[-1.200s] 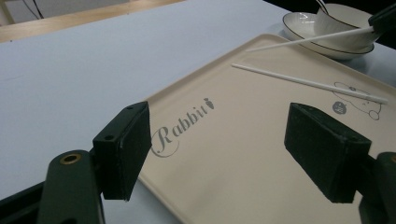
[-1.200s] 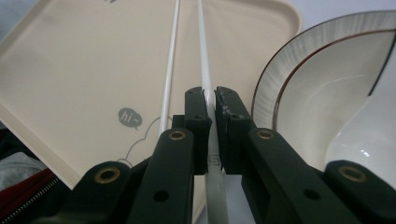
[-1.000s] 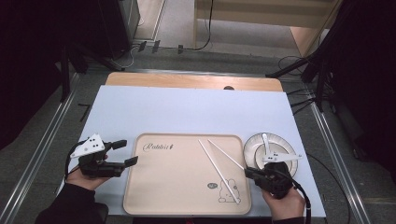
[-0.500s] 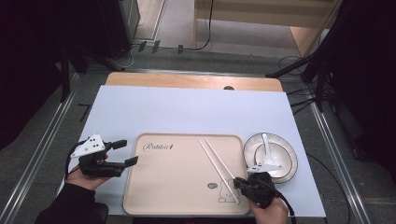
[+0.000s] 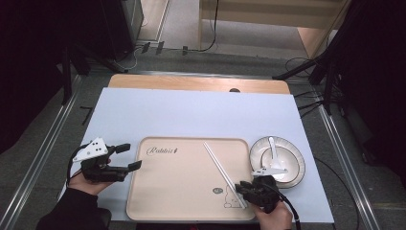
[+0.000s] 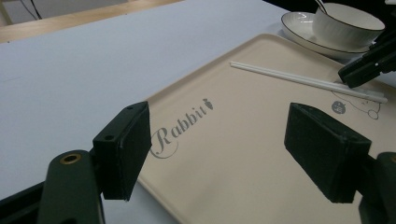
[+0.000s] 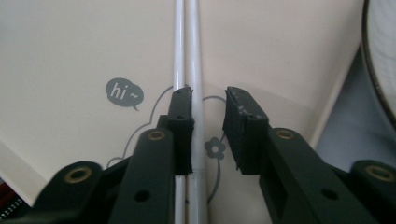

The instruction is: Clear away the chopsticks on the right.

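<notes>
Chopsticks (image 7: 190, 70) lying on tray (image 5: 182, 191) at 5 o'clock corner, not yet lifted. Right gripper (image 7: 208, 126) jaws just been opening, partly spread astride one stick, no pinch. Left gripper (image 6: 233, 144) jaws spread wide, empty, at 9 o'clock.

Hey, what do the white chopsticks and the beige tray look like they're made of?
The pair of white chopsticks: smooth, slightly glossy, probably plastic or melamine; a soft highlight runs along them. The beige rectangular tray: matte, likely plastic, with printed lettering and a moulded raised rim.

High view overhead, facing forward-down over table (image 5: 191, 110), left gripper view low across tray (image 6: 243, 154), right gripper view close above chopsticks (image 7: 191, 56), all sharing tray.
</notes>
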{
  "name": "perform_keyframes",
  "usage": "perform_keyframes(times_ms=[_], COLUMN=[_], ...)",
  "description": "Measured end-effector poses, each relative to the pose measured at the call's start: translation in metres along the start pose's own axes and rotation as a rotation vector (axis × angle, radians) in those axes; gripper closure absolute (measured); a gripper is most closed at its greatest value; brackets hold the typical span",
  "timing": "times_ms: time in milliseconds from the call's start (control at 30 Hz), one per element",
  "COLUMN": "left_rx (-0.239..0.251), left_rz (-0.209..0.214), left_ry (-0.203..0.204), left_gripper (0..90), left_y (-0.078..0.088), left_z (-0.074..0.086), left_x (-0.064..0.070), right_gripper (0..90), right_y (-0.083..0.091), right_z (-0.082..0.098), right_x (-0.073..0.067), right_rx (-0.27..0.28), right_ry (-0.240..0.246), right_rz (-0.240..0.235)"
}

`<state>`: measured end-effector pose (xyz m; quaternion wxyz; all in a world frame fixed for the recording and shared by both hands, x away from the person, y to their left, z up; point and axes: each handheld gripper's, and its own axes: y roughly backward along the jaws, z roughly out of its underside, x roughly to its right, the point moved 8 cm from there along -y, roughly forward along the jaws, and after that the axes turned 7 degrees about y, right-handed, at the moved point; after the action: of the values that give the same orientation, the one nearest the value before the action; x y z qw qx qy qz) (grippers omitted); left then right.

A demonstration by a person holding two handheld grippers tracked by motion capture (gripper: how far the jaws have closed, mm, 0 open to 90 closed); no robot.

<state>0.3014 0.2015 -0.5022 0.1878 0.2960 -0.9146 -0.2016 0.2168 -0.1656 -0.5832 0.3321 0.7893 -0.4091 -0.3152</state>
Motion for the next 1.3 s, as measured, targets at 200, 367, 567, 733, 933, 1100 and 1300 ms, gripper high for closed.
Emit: perform_keyframes(times_ms=[200,367,567,733,933,1100,1300], left_rx=[-0.003,-0.003,-0.007,-0.004,-0.004,-0.003,-0.004], left_rz=[-0.002,-0.004,-0.001,-0.002,-0.006,-0.010,-0.013], left_ry=[-0.001,0.000,0.002,0.007,0.009,0.011,0.013], left_gripper=[23.0,23.0,23.1,23.0,23.0,23.0,23.0], left_y=[0.001,0.001,0.002,0.003,0.003,0.004,0.005], left_z=[0.001,0.001,0.002,0.003,0.003,0.004,0.004], left_x=[0.000,0.000,0.000,0.000,0.000,-0.001,-0.001], right_gripper=[66.0,54.0,41.0,33.2,29.0,27.6,25.9], right_y=[0.014,0.027,0.036,0.045,0.056,0.064,0.076], right_z=[-0.012,-0.025,-0.037,-0.049,-0.059,-0.064,-0.067], right_x=[0.000,0.000,0.000,0.007,0.027,0.047,0.065], right_rx=[0.059,0.137,0.189,0.256,0.287,0.316,0.369], right_ry=[0.018,0.085,0.114,0.253,0.288,0.300,0.353], right_rz=[-0.007,-0.049,-0.146,-0.120,-0.169,-0.156,-0.153])
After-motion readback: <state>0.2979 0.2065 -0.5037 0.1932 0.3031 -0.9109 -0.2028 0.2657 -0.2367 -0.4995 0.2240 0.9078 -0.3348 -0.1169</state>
